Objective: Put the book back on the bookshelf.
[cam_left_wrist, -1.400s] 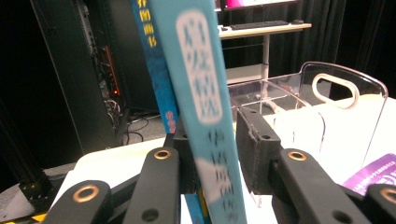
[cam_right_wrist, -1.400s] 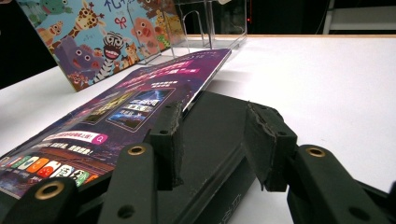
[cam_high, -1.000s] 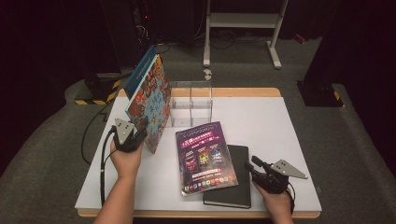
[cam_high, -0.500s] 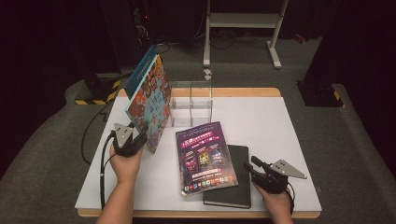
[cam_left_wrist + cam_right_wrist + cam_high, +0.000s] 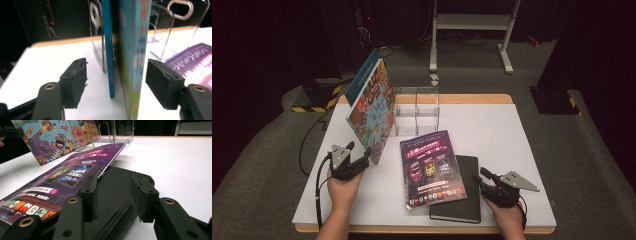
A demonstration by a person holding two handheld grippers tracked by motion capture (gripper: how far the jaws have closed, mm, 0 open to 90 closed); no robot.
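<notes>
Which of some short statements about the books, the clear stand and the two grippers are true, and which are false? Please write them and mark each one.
1. The left gripper has its jaws open, one on each side of the colourful picture book. True.
2. The purple magazine lies flat on the bare table, apart from any book. False: it rests partly on the black notebook.
3. The clear acrylic stand sits toward the far edge of the table. True.
4. The right gripper is shut on the black notebook. False: its jaws are open, just above the notebook's cover.
5. The picture book lies flat. False: it stands tilted beside the stand.
</notes>
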